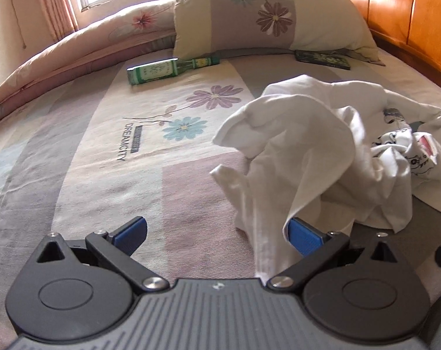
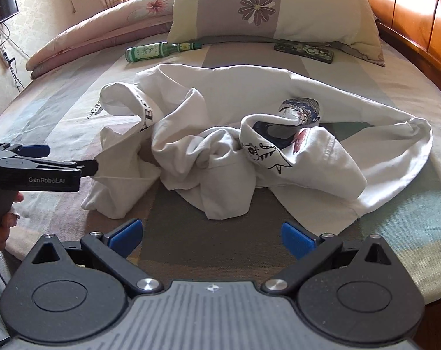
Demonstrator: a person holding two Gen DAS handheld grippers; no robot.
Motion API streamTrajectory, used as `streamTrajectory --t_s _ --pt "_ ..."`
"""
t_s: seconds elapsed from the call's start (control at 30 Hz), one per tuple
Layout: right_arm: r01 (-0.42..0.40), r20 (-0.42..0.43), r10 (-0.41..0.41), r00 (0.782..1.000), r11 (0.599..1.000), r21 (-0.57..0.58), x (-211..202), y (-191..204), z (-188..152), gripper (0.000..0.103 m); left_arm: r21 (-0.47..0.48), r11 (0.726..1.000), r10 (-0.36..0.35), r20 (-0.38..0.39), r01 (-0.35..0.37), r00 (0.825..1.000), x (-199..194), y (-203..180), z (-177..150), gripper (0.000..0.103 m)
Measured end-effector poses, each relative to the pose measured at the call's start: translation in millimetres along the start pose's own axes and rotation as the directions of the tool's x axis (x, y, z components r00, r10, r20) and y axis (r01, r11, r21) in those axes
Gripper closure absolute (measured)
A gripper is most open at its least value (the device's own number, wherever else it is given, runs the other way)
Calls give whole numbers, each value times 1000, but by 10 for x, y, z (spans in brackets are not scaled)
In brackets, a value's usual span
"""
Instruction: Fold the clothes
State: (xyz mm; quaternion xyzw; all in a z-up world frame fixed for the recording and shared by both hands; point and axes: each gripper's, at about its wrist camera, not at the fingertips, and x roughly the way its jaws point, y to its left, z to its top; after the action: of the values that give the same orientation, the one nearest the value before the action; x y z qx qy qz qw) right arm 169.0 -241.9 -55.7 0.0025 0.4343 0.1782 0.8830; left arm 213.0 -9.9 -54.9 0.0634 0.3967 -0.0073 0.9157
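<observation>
Across the middle of the bed lies a crumpled white T-shirt (image 2: 220, 157), bunched into ridges with its cartoon print (image 2: 267, 151) twisted half inward and one printed cuff or hem band (image 2: 146, 110) turned up at the left of the heap. It looks light, thin and limp: it should lift with almost no effort, but will sag, drag and fold on itself, so one pinch point will not spread it. The best places to hold are probably the stitched edges, such as the hem seam (image 2: 328, 145) on the right lobe or the loose corner (image 1: 220, 172) nearest the left claw, where doubled cloth gives the pads more to bite on.

The left claw (image 1: 217, 233) stands wide, its blue pads well apart, with a fold of the shirt draped against the inner face of its right pad (image 1: 303, 234); nothing is pinched. From the right wrist view it meets the shirt's left edge, held by a hand (image 2: 1, 221). The right claw (image 2: 211, 237) is also wide and empty, hovering over bare bedsheet (image 2: 74, 108) just short of the heap.

Beyond the shirt, a green bottle (image 2: 159, 49) lies on its side and a dark phone (image 2: 305, 51) rests near the flowered pillow (image 2: 267, 5), both well apart from the garment. A rolled quilt (image 2: 98, 29) lies at the far left, before the wooden headboard (image 2: 409, 20).
</observation>
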Motion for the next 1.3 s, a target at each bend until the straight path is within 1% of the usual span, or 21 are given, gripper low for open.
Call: streamTrajectory --t_s 0.07,0.13,0.17,0.27,0.3,0.33,0.43,0.53,0.57,0.77,0.87,0.97,1.13,1.23,1.3 --pt "2 3 -2 1000 1000 -4 -20 25 -5 0 39 999 -7 -7 7 1000 61 -141 30 1" --pt "6 9 -6 1000 1000 -3 -46 40 -12 0 66 997 42 -16 -41 999 178 -288 41 1" --pt "8 11 -8 1000 1000 -1 -58 40 -16 0 64 996 63 -29 -61 998 233 -322 50 1" --pt "17 14 -18 1000 1000 6 -90 29 -33 0 43 996 76 -62 -74 995 344 -316 60 1" --pt "22 12 -22 1000 1000 8 -95 21 -37 0 49 993 108 -56 -105 993 337 -290 51 1" --pt "26 13 -26 1000 1000 10 -101 13 -41 0 59 988 147 -46 -144 988 320 -259 41 1" --pt "37 16 -37 999 999 15 -100 -17 -44 0 40 972 233 -22 -232 972 208 -27 44 0" --pt "40 17 -40 999 999 23 -74 -37 -36 0 24 934 356 -3 -356 934 124 244 54 1" --pt "34 17 -35 999 999 26 -62 -38 -32 0 17 930 368 -11 -368 930 121 325 55 1" --pt "15 7 -15 1000 1000 1 -26 68 -29 0 -32 944 328 -27 -328 944 119 634 142 1" --pt "26 3 -26 1000 1000 -4 -28 78 -34 0 -47 937 346 -15 -346 938 128 824 229 1" --pt "42 -6 -42 999 999 14 -7 45 -28 0 -58 916 397 -11 -397 918 198 1062 308 1" --pt "59 -26 -59 998 998 11 56 64 -20 0 -54 868 493 -33 -494 869 417 1484 383 1" --pt "68 -43 -67 997 998 2 115 87 -20 0 -29 862 504 -65 -506 861 582 1648 377 1" --pt "76 -55 -76 996 997 -1 157 95 -17 0 -6 853 520 -73 -522 851 679 1728 364 0"
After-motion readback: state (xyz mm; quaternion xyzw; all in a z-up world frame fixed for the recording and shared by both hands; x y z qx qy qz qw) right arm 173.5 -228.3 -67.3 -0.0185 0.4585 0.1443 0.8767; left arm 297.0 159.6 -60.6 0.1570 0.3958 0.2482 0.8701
